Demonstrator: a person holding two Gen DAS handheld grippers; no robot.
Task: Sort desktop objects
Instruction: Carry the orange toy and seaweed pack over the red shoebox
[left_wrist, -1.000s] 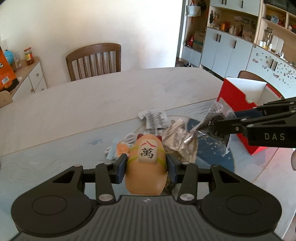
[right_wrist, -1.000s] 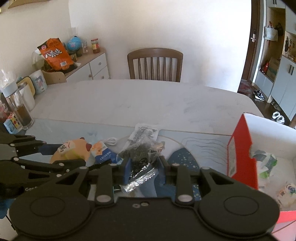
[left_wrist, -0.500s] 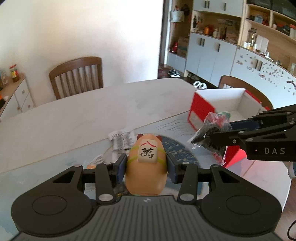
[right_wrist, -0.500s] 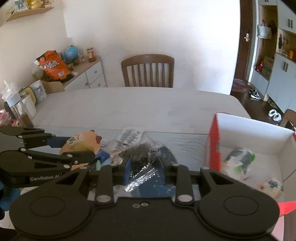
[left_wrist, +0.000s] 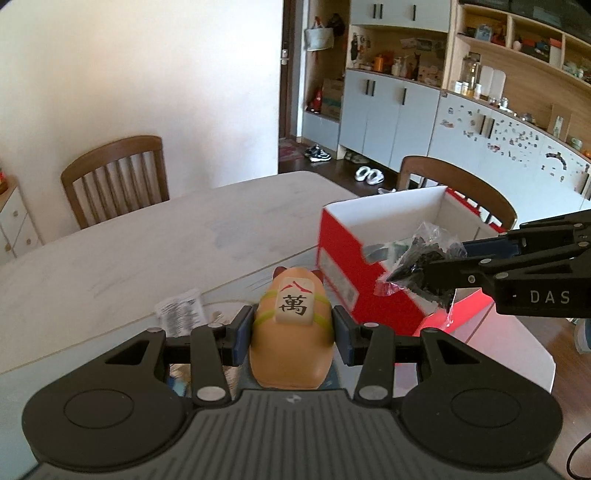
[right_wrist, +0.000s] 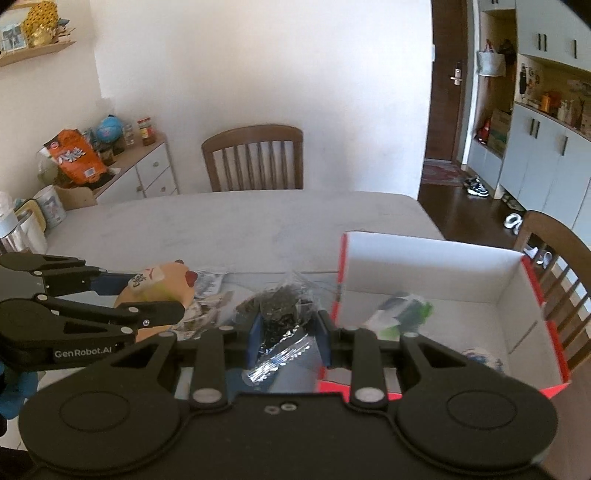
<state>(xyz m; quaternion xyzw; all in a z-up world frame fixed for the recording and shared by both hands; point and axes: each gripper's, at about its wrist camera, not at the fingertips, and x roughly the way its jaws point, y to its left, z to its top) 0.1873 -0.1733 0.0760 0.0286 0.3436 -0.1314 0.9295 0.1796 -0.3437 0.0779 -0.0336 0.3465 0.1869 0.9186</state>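
While the toy (left_wrist: 293, 328) is sitting gripped between the left gripper (left_wrist: 293, 334) fingers, the right gripper (right_wrist: 286, 336) is pinching a bag (right_wrist: 282, 314) just beside the box (right_wrist: 532, 280). Two items are lying inside; packets (right_wrist: 208, 295) are waiting behind the fingers.

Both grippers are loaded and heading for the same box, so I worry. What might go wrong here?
The right gripper pinches the crinkly bag by thin film; it may slip short of the red box. The left gripper with the orange toy is close alongside, so the two could collide at the box.
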